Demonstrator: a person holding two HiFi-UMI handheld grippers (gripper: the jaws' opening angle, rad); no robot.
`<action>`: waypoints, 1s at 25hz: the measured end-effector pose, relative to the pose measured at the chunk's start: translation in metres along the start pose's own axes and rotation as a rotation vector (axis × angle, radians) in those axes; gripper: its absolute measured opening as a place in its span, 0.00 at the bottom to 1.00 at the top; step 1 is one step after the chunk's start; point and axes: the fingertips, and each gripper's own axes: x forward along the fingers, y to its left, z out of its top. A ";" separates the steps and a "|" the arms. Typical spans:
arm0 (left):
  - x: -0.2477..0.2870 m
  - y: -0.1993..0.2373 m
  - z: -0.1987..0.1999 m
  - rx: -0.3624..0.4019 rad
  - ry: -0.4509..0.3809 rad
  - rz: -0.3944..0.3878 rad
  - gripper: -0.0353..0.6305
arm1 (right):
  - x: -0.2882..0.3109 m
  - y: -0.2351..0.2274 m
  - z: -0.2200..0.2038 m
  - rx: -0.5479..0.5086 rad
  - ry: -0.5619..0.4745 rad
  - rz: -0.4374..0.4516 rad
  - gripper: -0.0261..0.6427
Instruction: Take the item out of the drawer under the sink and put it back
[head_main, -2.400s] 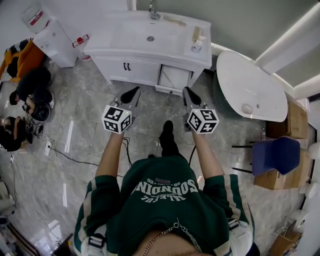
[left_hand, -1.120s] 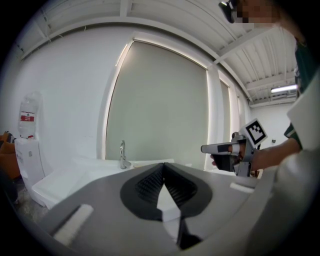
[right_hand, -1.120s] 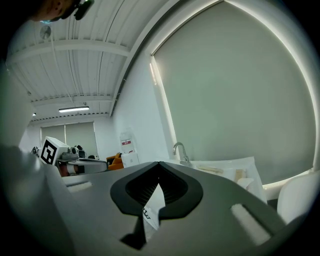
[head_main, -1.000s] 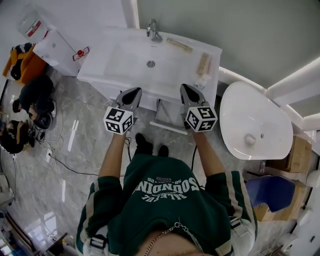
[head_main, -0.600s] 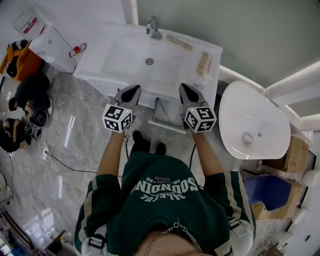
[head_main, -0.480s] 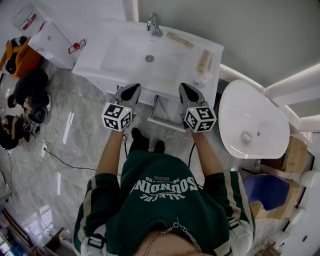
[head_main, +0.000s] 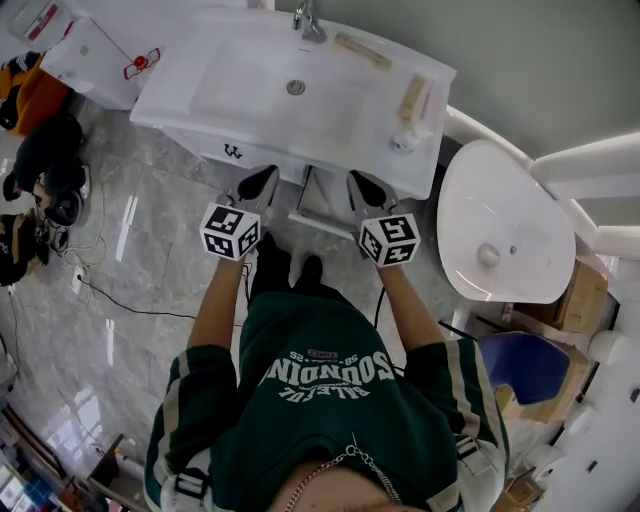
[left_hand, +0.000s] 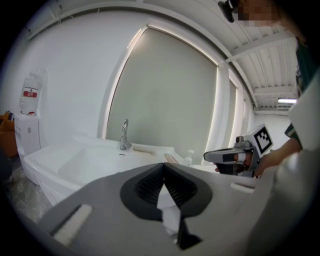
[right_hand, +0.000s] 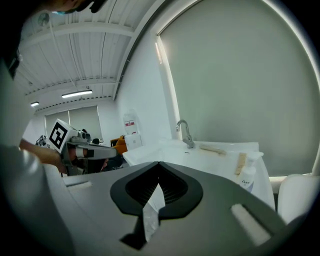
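Observation:
A white sink cabinet (head_main: 250, 150) stands ahead of me. Its drawer (head_main: 318, 200) sticks out a little under the right part of the counter; what lies inside is hidden. My left gripper (head_main: 258, 183) hangs just left of the drawer and my right gripper (head_main: 362, 188) just right of it, both in front of the cabinet and touching nothing. In the left gripper view the left gripper (left_hand: 163, 165) is shut and empty, with the right gripper (left_hand: 235, 157) off to the side. The right gripper (right_hand: 158, 164) is likewise shut with nothing in it.
On the counter are a faucet (head_main: 305, 18), a soap bottle (head_main: 405, 140) and a wooden piece (head_main: 412, 97). A white tub (head_main: 500, 225) lies at the right, a blue chair (head_main: 530, 365) behind it. A water dispenser (head_main: 95, 60), seated people (head_main: 45, 160) and a floor cable (head_main: 120, 305) are at the left.
Both grippers have sunk from the counter's edge to the cabinet front beside the drawer. The cabinet has come closer in the head view. Both stay shut.

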 end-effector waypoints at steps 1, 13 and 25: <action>0.001 0.001 -0.005 -0.007 0.007 -0.001 0.13 | 0.001 0.003 -0.009 -0.005 0.019 0.006 0.04; 0.009 0.005 -0.055 -0.057 0.070 -0.006 0.13 | 0.028 0.015 -0.115 -0.051 0.267 0.072 0.15; 0.007 0.031 -0.097 -0.098 0.109 0.024 0.13 | 0.082 -0.004 -0.242 -0.088 0.540 0.090 0.20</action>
